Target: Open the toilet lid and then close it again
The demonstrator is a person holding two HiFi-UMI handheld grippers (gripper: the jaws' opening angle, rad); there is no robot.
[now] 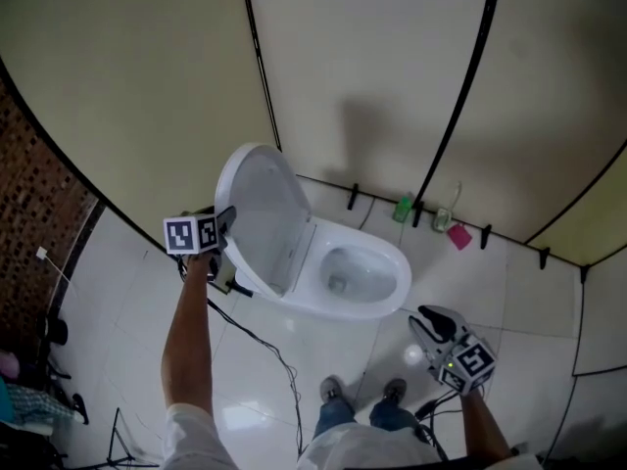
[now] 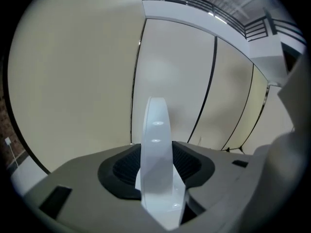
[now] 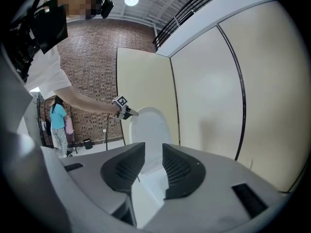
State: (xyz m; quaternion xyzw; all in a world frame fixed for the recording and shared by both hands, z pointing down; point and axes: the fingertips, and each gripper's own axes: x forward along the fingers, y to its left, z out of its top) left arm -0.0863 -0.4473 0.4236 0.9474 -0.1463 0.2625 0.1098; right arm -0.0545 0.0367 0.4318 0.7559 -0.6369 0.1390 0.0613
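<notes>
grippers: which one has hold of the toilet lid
The left gripper: its jaws pinch the edge of the raised toilet lid. The right gripper hangs empty in front of the bowl, touching nothing.

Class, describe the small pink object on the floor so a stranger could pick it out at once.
Find the white ceramic toilet, then the foot of the cream partition wall behind it. Of three small items there, the small pink object is rightmost; its neighbours are a green container and a pale container.

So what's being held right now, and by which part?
The left gripper grips the raised lid by its side rim, with the edge between the jaws. The right gripper holds nothing.
</notes>
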